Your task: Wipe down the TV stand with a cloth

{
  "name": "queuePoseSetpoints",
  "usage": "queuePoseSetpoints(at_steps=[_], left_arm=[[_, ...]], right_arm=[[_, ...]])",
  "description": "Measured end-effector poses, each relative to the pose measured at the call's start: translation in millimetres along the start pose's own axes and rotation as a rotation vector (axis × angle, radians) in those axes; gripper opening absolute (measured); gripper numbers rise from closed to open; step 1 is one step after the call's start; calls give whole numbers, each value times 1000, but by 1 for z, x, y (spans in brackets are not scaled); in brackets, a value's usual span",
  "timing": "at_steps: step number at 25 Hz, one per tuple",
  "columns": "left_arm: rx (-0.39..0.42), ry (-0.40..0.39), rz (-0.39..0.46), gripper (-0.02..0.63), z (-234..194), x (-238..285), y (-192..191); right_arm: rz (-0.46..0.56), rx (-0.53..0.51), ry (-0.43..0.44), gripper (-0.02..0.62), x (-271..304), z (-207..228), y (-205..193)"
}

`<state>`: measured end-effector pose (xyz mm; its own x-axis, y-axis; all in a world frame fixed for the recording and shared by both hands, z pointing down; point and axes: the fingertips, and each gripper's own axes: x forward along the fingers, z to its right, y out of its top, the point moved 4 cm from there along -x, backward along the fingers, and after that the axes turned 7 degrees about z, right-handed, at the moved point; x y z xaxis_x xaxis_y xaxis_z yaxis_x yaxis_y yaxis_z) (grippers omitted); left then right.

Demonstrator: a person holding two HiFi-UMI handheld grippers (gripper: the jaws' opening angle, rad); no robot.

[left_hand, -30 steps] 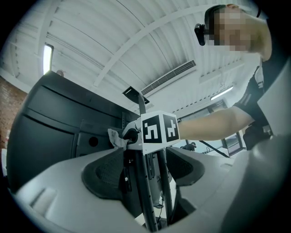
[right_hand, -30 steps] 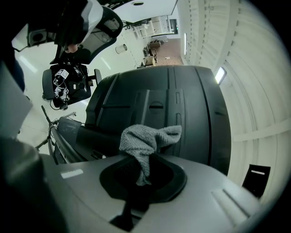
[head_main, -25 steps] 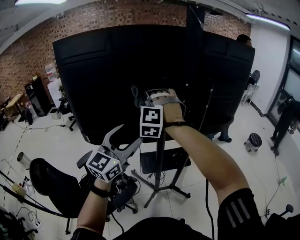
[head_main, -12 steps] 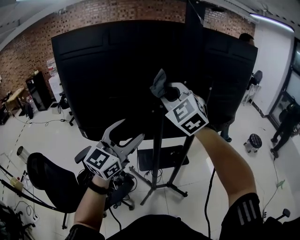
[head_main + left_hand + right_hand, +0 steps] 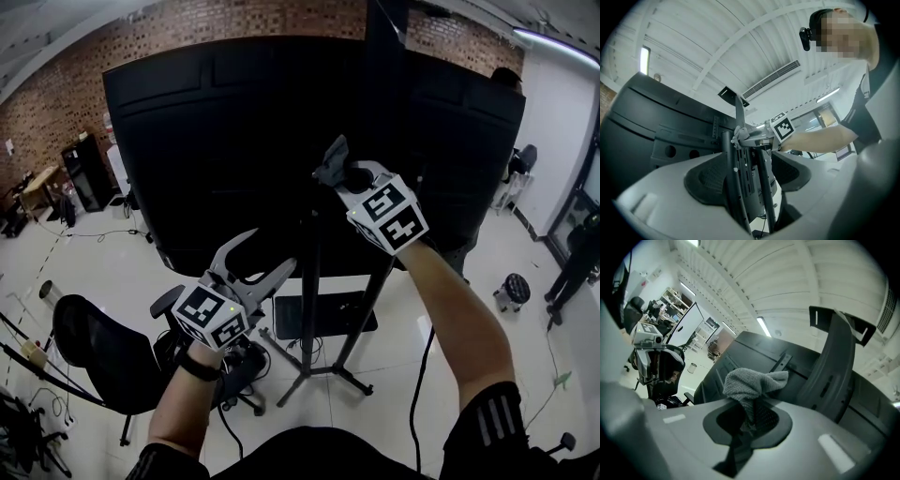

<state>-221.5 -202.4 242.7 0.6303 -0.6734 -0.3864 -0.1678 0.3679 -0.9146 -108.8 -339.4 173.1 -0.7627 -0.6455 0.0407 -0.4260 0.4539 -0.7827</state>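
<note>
The TV stand is a black pole [image 5: 310, 281] on tripod legs, carrying a large black TV [image 5: 216, 141] seen from the back. My right gripper [image 5: 332, 170] is raised against the top of the pole, shut on a grey cloth [image 5: 330, 161]. In the right gripper view the cloth [image 5: 752, 382] bunches out of the right gripper [image 5: 747, 420] before the stand's upright bracket [image 5: 836, 362]. My left gripper [image 5: 265, 261] hangs lower left, open and holding nothing. In the left gripper view, the left gripper [image 5: 750, 187] has the stand's poles [image 5: 733, 187] showing between its jaws, and the cloth [image 5: 739, 135] is above.
A black office chair [image 5: 94, 361] stands at the lower left. A black shelf [image 5: 323, 319] sits low on the stand, with cables on the white floor. Two people [image 5: 506, 80] [image 5: 581, 253] and a small stool [image 5: 512, 286] are at the right.
My right gripper has risen and moved right along the pole, turning so its marker cube faces me, with the cloth still in it. The left gripper has barely moved.
</note>
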Motion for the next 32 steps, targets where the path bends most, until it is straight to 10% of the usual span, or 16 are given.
queuePoseSetpoints(at_steps=[32], left_arm=[[-128, 21, -202, 321, 15, -9, -137]], right_arm=[[-81, 453, 254, 31, 20, -133, -167]])
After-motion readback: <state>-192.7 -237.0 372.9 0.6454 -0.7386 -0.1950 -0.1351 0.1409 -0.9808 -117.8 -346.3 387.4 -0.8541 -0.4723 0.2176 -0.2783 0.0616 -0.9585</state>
